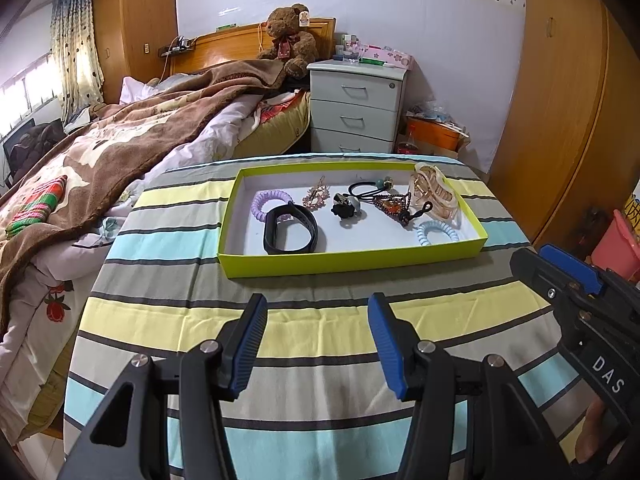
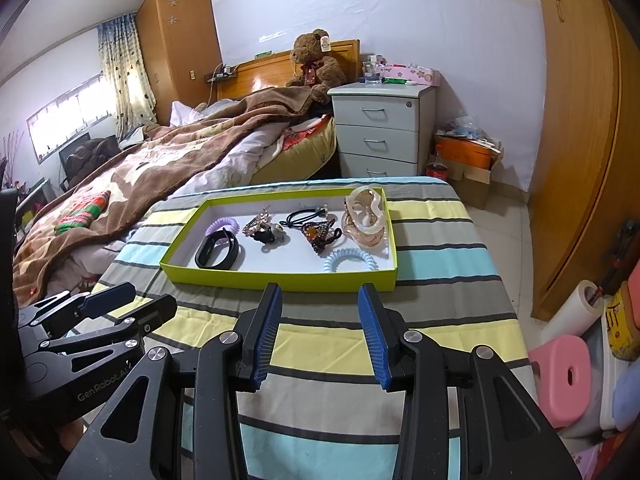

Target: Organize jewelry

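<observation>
A lime-green tray (image 1: 344, 261) (image 2: 280, 282) sits on the striped table. In it lie a black wristband (image 1: 290, 230) (image 2: 218, 254), a purple coil hair tie (image 1: 269, 200) (image 2: 221, 225), a blue coil hair tie (image 1: 438, 232) (image 2: 350, 260), a clear pink claw clip (image 1: 434, 192) (image 2: 366, 216), an amber beaded clip (image 1: 394, 204) (image 2: 316, 234), a black elastic (image 1: 366, 189) (image 2: 302, 216) and small clips. My left gripper (image 1: 318, 312) is open and empty, short of the tray. My right gripper (image 2: 320, 300) is open and empty, just before the tray's near wall.
The striped tablecloth (image 1: 320, 336) (image 2: 320, 392) covers the table. A bed with a brown blanket (image 1: 120, 148) lies to the left, a white drawer unit (image 1: 356, 108) behind. A pink stool (image 2: 564, 368) and clutter stand at the right on the floor.
</observation>
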### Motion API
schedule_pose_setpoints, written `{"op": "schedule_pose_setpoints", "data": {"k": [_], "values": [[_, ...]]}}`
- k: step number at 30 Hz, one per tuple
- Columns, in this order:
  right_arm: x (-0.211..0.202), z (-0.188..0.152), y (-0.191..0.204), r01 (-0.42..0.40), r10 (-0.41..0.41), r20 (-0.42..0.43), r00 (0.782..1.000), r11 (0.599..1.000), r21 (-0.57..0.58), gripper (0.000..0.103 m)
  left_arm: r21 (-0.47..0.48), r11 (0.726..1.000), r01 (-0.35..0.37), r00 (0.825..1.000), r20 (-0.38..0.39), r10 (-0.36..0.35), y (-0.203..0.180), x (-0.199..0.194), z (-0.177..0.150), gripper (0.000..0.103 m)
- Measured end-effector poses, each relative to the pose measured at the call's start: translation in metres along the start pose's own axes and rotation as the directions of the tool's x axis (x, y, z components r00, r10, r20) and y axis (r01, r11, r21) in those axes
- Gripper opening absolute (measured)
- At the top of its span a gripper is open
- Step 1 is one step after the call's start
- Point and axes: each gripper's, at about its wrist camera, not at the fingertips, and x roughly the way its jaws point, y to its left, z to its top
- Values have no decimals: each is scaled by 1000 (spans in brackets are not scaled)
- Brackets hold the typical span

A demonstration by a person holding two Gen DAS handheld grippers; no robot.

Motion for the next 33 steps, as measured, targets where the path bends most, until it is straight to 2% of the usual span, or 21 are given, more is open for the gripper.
{"op": "schedule_pose_setpoints", "data": {"k": [6,33], "values": [[0,0,1,0,0,-3,1000,1000,-3,41,-11,1000,27,1000,-6,-27,1,0,-1,54],[-1,-4,7,0,0,-6,1000,1000,-7,41,-17,1000,-10,1000,6,10,4,-3,-2,55]]}}
